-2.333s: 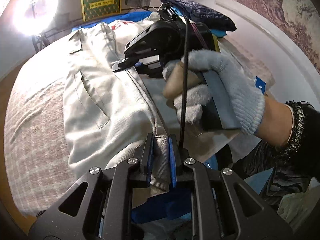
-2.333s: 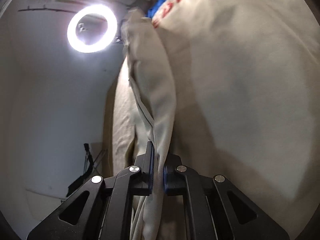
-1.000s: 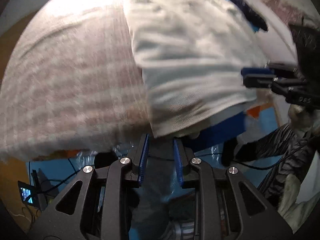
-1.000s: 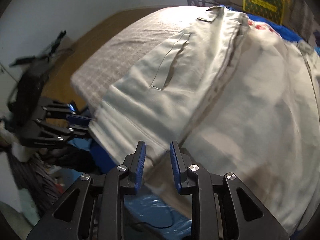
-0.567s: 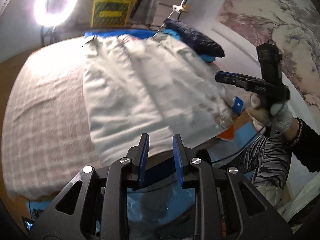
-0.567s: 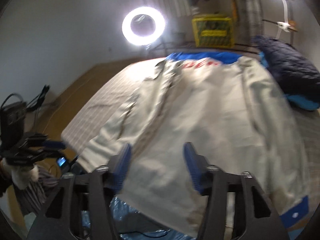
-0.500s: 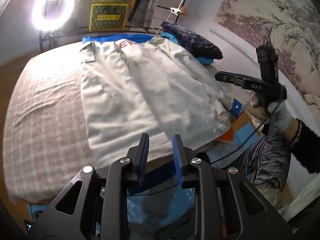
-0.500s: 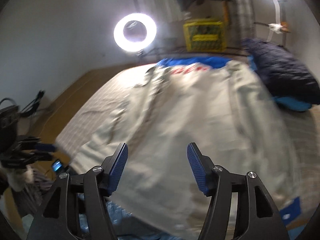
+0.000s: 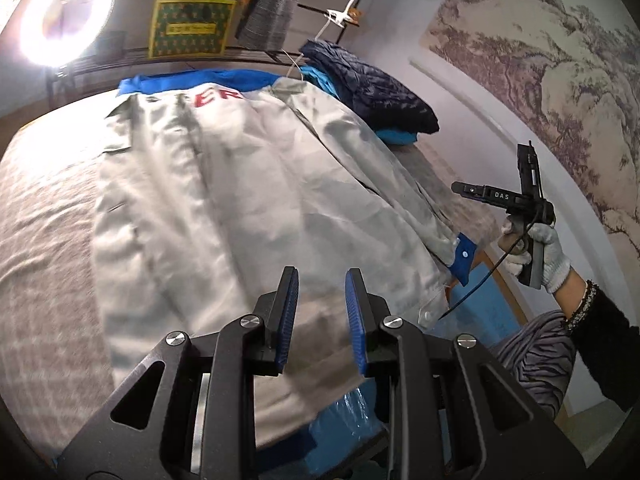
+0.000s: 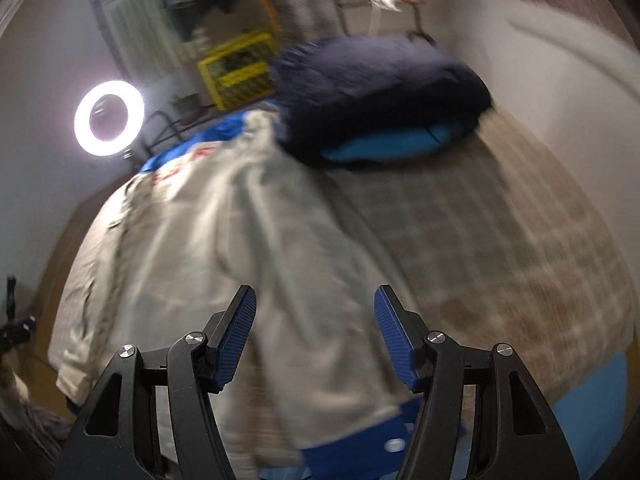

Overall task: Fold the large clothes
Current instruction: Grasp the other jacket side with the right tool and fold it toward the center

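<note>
A bed (image 9: 36, 216) with a checked grey-brown cover fills both views, with a lit ring light (image 9: 66, 12) and a yellow crate (image 9: 191, 28) behind its far end and a landscape mural (image 9: 552, 60) on the wall to the right. A large pale grey jacket (image 9: 248, 184) lies spread flat along the bed, its blue collar and red lettering at the far end, its hem hanging over the near edge. A sleeve with a blue cuff (image 9: 463, 254) runs down the jacket's right side. A folded dark navy garment (image 9: 372, 84) sits on a bright blue one near the far right corner of the bed, just beside the jacket's shoulder.

The left tongs (image 9: 322, 312) hang above the jacket's hem with the blue pads apart and nothing between them. The right tongs (image 10: 316, 336) are spread wide and empty, over the sleeve with the cuff just below; this view is blurred. In the left view the right tongs (image 9: 496, 196) show off the bed's right edge, clear of the cloth, held in a white-gloved hand (image 9: 536, 250).
</note>
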Available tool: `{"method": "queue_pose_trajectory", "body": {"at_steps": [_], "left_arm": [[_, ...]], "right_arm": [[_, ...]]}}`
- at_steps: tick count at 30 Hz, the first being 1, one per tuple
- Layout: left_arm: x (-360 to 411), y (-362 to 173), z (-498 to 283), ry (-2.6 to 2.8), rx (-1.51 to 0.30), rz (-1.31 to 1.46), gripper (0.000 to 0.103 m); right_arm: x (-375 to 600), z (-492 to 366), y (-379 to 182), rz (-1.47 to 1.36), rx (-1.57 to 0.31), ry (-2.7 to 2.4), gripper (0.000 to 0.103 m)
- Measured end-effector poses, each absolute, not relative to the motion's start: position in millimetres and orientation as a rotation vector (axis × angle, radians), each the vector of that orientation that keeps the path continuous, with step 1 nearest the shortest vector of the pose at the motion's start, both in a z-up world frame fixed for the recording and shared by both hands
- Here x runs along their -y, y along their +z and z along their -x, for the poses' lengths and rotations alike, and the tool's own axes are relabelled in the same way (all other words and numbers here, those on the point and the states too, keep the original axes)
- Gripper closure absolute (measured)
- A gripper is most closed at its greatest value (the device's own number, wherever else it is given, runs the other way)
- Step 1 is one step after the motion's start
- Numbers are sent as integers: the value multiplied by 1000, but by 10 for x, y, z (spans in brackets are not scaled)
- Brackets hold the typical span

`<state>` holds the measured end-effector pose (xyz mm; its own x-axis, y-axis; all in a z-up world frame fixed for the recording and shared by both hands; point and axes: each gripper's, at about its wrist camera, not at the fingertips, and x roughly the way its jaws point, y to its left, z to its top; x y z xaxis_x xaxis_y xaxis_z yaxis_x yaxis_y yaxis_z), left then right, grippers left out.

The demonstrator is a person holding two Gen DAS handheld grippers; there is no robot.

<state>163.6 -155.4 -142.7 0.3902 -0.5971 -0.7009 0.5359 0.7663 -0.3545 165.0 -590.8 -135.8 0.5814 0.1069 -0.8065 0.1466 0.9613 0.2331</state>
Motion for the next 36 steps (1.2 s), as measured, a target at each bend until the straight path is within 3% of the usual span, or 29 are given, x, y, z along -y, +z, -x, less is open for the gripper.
{"method": "queue_pose_trajectory", "body": {"at_steps": [19, 21, 22, 23, 26, 36], "left_arm": [[1975, -1877, -2049, -697, -1028, 64, 80], [1988, -1889, -2049, -698, -1031, 62, 80], [1997, -1891, -2042, -700, -1031, 59, 80], [2008, -1884, -2036, -701, -1030, 56, 80], [2039, -1865, -2003, -705, -1019, 38, 80], [1926, -1792, -1989, -686, -993, 64, 80]], "right_arm": [[6178, -1983, -2016, -244, -1124, -57, 40], [6141, -2000, -2010, -229, -1125, -43, 54], [6129, -2007, -2000, -240, -1130, -20, 76], [6124, -2017, -2000, -255, -1139, -9, 91], [6120, -2010, -1965, -275, -1138, -7, 98], [5887, -1764, -1045, -273, -906, -2, 100]]}}
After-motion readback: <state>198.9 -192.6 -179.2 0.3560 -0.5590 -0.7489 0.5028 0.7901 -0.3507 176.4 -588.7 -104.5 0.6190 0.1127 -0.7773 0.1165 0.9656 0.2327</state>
